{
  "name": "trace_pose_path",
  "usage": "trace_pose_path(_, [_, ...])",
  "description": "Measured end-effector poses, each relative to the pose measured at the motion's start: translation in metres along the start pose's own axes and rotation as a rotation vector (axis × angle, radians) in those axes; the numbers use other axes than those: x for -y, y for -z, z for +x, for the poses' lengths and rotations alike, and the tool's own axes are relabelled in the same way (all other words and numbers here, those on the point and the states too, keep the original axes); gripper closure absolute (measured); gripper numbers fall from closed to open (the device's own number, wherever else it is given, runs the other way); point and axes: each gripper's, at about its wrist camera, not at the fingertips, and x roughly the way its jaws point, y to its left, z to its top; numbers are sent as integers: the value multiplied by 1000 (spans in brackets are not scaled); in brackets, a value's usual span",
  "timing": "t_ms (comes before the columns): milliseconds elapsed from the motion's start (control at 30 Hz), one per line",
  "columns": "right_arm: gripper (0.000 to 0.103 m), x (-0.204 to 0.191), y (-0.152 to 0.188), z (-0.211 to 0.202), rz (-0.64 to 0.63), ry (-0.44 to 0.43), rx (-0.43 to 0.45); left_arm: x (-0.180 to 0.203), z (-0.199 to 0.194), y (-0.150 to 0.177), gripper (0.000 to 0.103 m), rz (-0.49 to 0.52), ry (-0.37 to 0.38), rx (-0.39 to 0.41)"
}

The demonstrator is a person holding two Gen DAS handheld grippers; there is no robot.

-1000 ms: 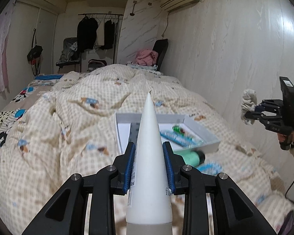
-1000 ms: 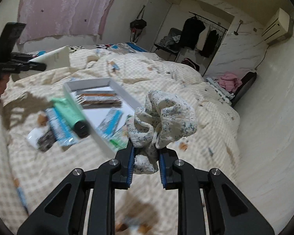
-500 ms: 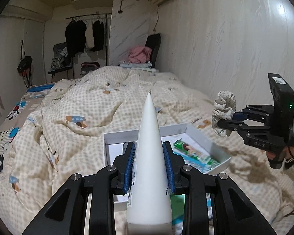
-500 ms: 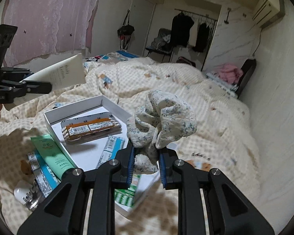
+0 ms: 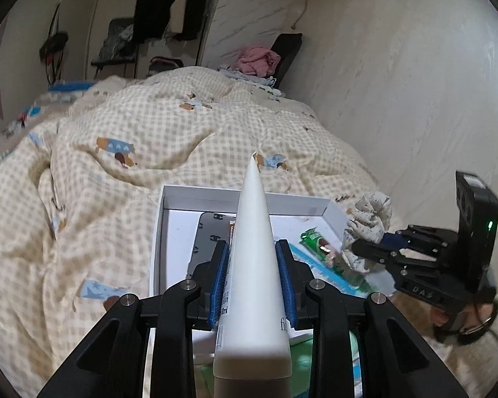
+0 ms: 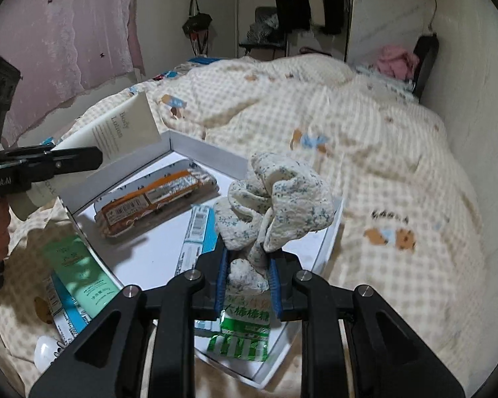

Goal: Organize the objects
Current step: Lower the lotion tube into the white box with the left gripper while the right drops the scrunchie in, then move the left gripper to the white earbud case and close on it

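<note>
Left gripper (image 5: 253, 282): jaws closed on the white lotion tube (image 5: 254, 248), crimped end forward, held above the near end of the white box (image 5: 245, 195).
Right gripper (image 6: 248, 277): clamped on a bunched floral scrunchie (image 6: 275, 205), hanging over the box's right side.
Done so far: already in the box are an orange-wrapped packet (image 6: 156, 199), a blue-and-white carton (image 6: 196, 238), a green snack pack (image 6: 240, 335) and a dark flat case (image 5: 209, 242).
Left to do: both held items not yet set down; outside on the checked quilt (image 6: 365, 152) lie a mint-green tube (image 6: 79, 275), a blue carton just beside it, and a small white object I can't identify at this blur.
Readable writing: "Body Lotion" on the white tube; Chinese characters on the green pack; a double-C logo on the dark case, probably Chanel.
</note>
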Motion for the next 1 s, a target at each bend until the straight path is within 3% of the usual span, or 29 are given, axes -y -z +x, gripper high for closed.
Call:
trace_pose_path(100, [80,-1,5,2,12,-18,-8,7,3,9,75,65,-48,-8])
trace_pose_path(333, [73,-12,13,7,-62,21,-54,9,-4,27,75,100,-60,-54])
trace_pose_path(467, [50,-14,12,4,-64,49,-57,4,-9,19,61,64,-65,-44])
trace_pose_path(633, [40,-17,11,-10,-61,38,-40,9,-32,16,54,98,-75,-10])
trace_pose_path(1000, [26,-28,18,-76,-71,-62,59,22,-129,33,36,99,49,87])
